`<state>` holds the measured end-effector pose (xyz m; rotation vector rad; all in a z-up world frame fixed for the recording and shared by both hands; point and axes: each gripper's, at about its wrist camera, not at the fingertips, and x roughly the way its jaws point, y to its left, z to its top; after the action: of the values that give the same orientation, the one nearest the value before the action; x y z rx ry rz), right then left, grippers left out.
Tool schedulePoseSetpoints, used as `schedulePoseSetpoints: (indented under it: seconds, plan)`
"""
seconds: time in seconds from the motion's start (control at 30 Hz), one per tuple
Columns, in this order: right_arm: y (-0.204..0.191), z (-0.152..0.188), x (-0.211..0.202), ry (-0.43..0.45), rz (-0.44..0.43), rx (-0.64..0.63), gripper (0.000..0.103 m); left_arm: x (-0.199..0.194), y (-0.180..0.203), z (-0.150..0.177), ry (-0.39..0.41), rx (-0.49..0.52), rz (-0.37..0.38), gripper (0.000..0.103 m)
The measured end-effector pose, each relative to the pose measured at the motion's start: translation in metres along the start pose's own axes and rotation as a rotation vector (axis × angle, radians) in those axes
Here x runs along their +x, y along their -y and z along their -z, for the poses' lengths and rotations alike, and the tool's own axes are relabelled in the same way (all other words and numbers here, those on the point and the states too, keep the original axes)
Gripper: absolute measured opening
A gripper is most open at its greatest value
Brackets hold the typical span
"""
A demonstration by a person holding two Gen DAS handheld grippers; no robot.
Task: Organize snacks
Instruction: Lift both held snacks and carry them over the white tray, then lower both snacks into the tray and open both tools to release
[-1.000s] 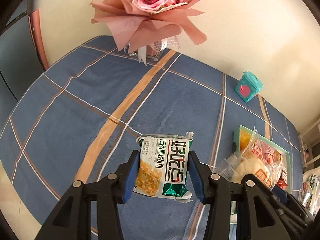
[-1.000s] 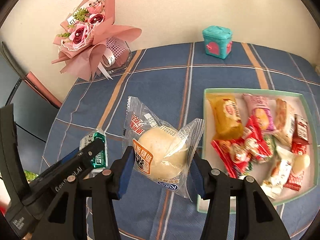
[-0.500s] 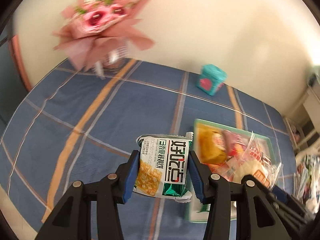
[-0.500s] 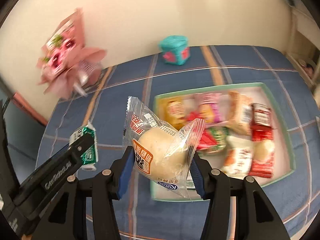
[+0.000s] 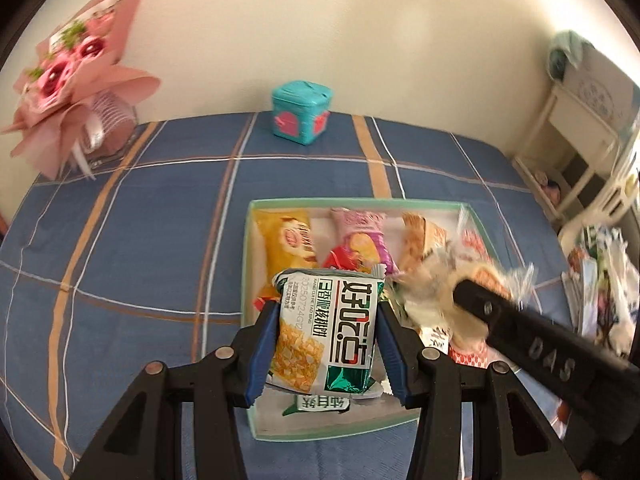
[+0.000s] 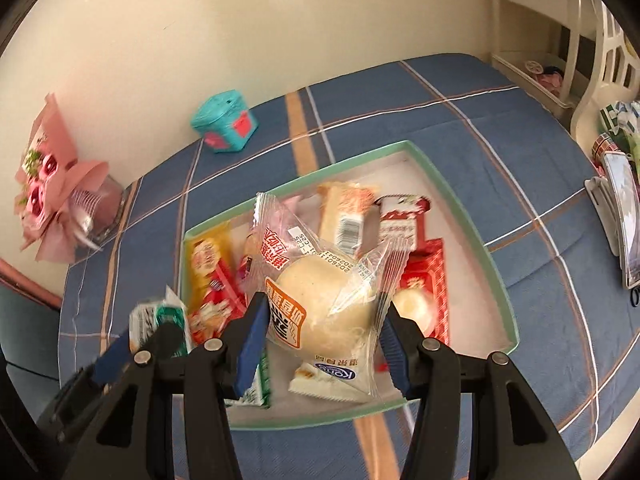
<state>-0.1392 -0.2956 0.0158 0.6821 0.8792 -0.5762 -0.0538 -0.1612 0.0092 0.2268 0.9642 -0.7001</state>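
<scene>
1. The left gripper (image 5: 326,334) has its fingers clamped on the sides of the green-and-white snack packet (image 5: 329,330), which hangs over the near left part of the green tray (image 5: 245,264). The packet is a soft foil pillow held only by its edges; if the fingers part while it is tilted, it may land standing on the packets below and tip over the low rim onto the blue checked table (image 5: 132,248).

2. The right gripper (image 6: 322,326) has its fingers clamped on the clear-wrapped bun (image 6: 328,312), held above the middle of the tray (image 6: 472,232). The wrapper is slick and air-filled, so it could slide between the pads, or a harder squeeze could flatten the bun.

3. Both grippers crowd the same end of the tray. In the left wrist view the right gripper (image 5: 472,300) sits just beside the packet, and in the right wrist view the left gripper (image 6: 156,332) is near the bun wrapper. A careless lowering could knock one load with the other's fingers.

4. The tray already holds a loose heap of snacks, among them an orange packet (image 5: 286,240) and a pink packet (image 5: 362,236). Dropping more on top may push some out rather than tidy them.

5. The teal box (image 5: 301,114) and the bouquet (image 5: 76,80) stand well apart from the tray, so I judge them out of harm's way.
</scene>
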Motion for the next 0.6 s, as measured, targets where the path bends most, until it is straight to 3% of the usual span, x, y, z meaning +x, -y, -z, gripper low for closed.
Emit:
schedulePoseSetpoints:
  seconds: [0.43,0.53,0.6]
  plan:
    - [0.004,-0.008,0.029,-0.042,-0.047,0.009,0.057,0.019,0.018,0.006,-0.033,0.063,-0.006,0.051]
    - [0.001,-0.008,0.031,-0.042,-0.047,-0.001,0.057,0.019,0.017,0.005,-0.037,0.061,-0.001,0.058]
    - [0.001,-0.008,0.028,-0.033,-0.045,-0.004,0.058,0.018,0.015,0.005,-0.035,0.058,-0.002,0.073]
